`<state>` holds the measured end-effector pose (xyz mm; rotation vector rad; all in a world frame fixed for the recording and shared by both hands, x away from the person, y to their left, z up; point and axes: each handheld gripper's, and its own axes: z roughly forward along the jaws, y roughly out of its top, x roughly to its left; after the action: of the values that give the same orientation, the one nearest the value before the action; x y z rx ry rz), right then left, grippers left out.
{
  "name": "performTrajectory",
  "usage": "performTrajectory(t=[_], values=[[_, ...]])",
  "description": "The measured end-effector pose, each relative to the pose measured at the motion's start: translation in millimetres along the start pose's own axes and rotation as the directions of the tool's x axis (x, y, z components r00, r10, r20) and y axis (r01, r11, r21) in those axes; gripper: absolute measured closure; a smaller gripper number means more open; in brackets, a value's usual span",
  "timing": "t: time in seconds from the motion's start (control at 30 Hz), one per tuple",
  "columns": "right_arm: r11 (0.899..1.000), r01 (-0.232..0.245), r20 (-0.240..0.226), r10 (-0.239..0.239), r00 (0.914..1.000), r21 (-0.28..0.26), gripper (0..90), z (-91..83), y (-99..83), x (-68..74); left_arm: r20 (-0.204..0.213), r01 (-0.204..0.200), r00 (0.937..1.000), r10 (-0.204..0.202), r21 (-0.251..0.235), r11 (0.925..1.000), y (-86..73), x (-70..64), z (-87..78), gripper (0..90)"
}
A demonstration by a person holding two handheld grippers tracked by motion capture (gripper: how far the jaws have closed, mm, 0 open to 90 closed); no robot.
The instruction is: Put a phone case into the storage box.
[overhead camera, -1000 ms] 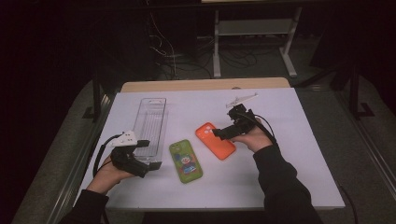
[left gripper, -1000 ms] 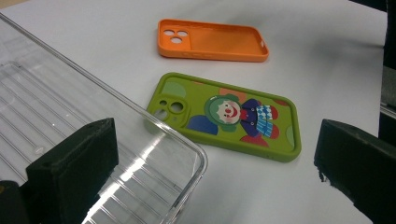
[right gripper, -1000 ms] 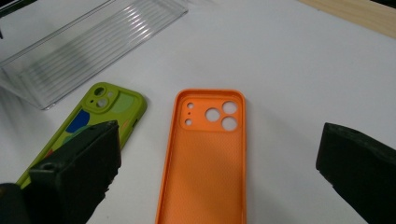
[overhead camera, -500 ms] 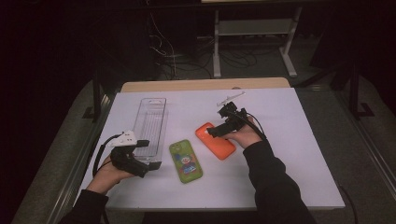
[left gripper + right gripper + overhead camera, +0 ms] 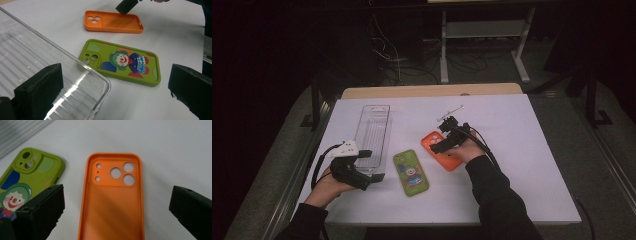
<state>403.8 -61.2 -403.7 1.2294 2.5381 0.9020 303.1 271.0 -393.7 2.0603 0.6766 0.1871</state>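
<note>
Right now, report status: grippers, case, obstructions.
Right gripper open, jaws either side of the orange case, not gripping. Left gripper open at the clear tray. Case hollow side up. Green clown case alongside, apart.

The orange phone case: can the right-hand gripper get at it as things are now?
Probably yes. The right gripper hangs over the orange phone case with jaws wide open on either side, and nothing lies between them; the green case sits off to one side.

A dim room around a white-topped bench point(image 5: 532, 150)

Beyond the bench's wooden far edge, a white metal shelf frame point(image 5: 484, 35) stands on grey carpet floor point(image 5: 602, 145), tangled black cables point(image 5: 412, 60) beside it; the rest falls into darkness.
</note>
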Motion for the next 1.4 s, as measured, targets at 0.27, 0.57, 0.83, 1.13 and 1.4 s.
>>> performTrajectory(t=[0.27,0.57,0.83,1.13,1.4], values=[[0.999,0.007,-0.001,-0.007,1.0,0.045,0.0,14.9,-5.3,1.9,-0.002,0.001,1.0,-0.001,0.0,1.0,-0.2,0.1,0.1,0.0],[0.997,-0.006,-0.003,0.006,1.0,0.079,4.7,26.6,-13.0,4.2,0.0,0.013,0.9999,-0.013,-0.007,0.9999,-0.5,-0.4,0.0,0.0],[0.995,0.016,0.018,-0.017,0.9997,0.097,8.9,31.6,-17.8,6.4,0.0,0.016,0.9999,-0.016,-0.007,0.9998,-0.9,-0.2,0.1,0.0],[0.994,0.039,0.048,-0.044,0.9979,0.1,12.7,31.4,-20.2,7.9,0.0,0.015,0.9999,-0.015,-0.001,0.9999,-0.9,-0.3,0.3,0.0],[0.995,0.035,0.053,-0.041,0.9978,0.095,14.5,31.1,-21.4,8.6,-0.001,0.014,0.9999,-0.014,0.002,0.9999,-1.1,-0.4,0.5,0.0]])
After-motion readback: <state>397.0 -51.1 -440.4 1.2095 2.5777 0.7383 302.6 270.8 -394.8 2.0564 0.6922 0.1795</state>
